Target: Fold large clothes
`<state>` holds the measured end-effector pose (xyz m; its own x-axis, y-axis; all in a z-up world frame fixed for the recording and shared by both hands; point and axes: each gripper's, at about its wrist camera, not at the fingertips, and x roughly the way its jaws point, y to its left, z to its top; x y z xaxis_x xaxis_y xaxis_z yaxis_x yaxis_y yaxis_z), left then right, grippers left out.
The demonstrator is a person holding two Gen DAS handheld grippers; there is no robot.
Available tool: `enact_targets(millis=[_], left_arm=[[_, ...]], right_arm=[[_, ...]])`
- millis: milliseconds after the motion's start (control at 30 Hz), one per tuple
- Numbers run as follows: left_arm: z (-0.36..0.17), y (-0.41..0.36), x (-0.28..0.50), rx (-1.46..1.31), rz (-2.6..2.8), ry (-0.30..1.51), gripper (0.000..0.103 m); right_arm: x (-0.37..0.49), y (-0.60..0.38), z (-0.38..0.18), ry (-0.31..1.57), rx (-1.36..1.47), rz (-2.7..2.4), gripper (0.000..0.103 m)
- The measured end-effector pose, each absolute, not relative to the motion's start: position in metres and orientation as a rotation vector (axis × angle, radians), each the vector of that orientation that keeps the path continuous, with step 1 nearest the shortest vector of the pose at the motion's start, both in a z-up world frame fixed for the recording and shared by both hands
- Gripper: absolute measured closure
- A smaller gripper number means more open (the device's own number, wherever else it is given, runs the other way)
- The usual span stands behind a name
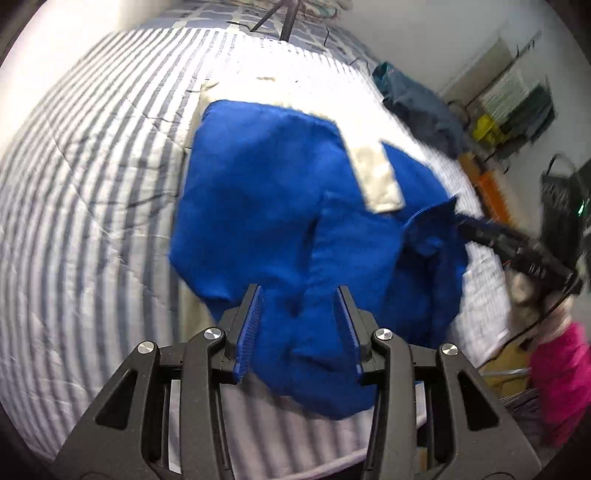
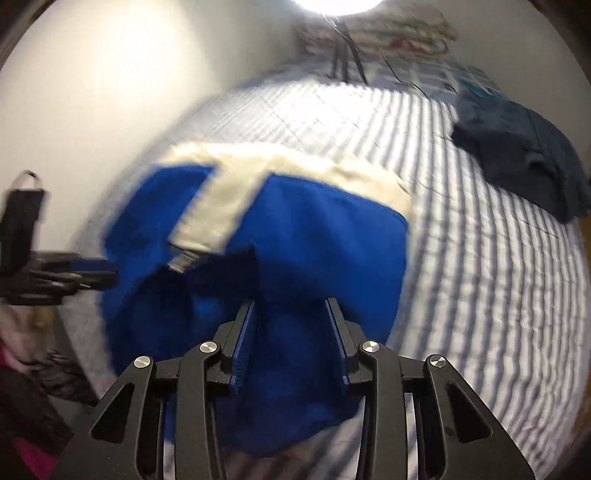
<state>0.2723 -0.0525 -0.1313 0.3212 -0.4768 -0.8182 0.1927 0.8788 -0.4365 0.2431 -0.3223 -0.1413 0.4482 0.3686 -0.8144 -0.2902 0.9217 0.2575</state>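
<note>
While the blue garment with its cream panels lies bunched near the middle of the striped bedcover, we see wide open bedding to its far side and to either flank. A wall runs along one long side of the bed, and the near mattress edge sits just under both tools. A dark heap of clothes rests well apart from the garment, close to the bed's other long edge.

From the left wrist view we get what the right one lacks: cluttered shelving and an orange object past the bed's side, plus a pink sleeve low at the frame's edge. From the right wrist view we alone see the bright lamp overhead and the folded bedding stacked at the head. Tripod legs show in both.

Both tools tilt steeply down toward the cloth. Our left gripper has blue fabric filling the gap between its blue-padded fingers, and it appears clamped on a thick bunch of it. Our right gripper likewise has blue cloth between its parted fingers; with the motion blur we cannot tell whether its pads press on the fabric or stand loose around it.
</note>
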Motion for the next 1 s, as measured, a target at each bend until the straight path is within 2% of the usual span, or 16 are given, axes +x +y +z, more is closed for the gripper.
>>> enact_targets(millis=[167, 367, 767, 800, 833, 867, 933, 967, 1000], left_arm=[[-0.118, -0.077, 0.277, -0.368, -0.554, 1.154, 0.062], [-0.142, -0.111, 0.303, -0.584, -0.621, 1.283, 0.062], [-0.159, -0.132, 0.317, -0.691, -0.573, 1.353, 0.062], [-0.162, -0.133, 0.319, -0.700, -0.567, 1.360, 0.062], [-0.164, -0.135, 0.320, -0.699, -0.562, 1.362, 0.062], [-0.165, -0.136, 0.319, -0.687, -0.557, 1.360, 0.062], [-0.166, -0.138, 0.320, -0.668, -0.548, 1.352, 0.071], [-0.166, -0.139, 0.321, -0.664, -0.546, 1.349, 0.076], [-0.165, -0.141, 0.322, -0.660, -0.548, 1.338, 0.092]], right_arm=[[0.236, -0.323, -0.135, 1.034, 0.110, 0.357, 0.069], [0.192, -0.308, -0.121, 0.991, 0.099, 0.437, 0.069], [0.164, -0.238, -0.162, 1.027, -0.282, 0.372, 0.066], [0.164, -0.236, -0.166, 1.030, -0.320, 0.354, 0.068], [0.164, -0.236, -0.168, 1.034, -0.336, 0.342, 0.080], [0.165, -0.238, -0.171, 1.044, -0.342, 0.332, 0.084], [0.165, -0.243, -0.171, 1.056, -0.315, 0.337, 0.095], [0.164, -0.245, -0.170, 1.052, -0.309, 0.343, 0.096], [0.163, -0.246, -0.168, 1.044, -0.317, 0.344, 0.098]])
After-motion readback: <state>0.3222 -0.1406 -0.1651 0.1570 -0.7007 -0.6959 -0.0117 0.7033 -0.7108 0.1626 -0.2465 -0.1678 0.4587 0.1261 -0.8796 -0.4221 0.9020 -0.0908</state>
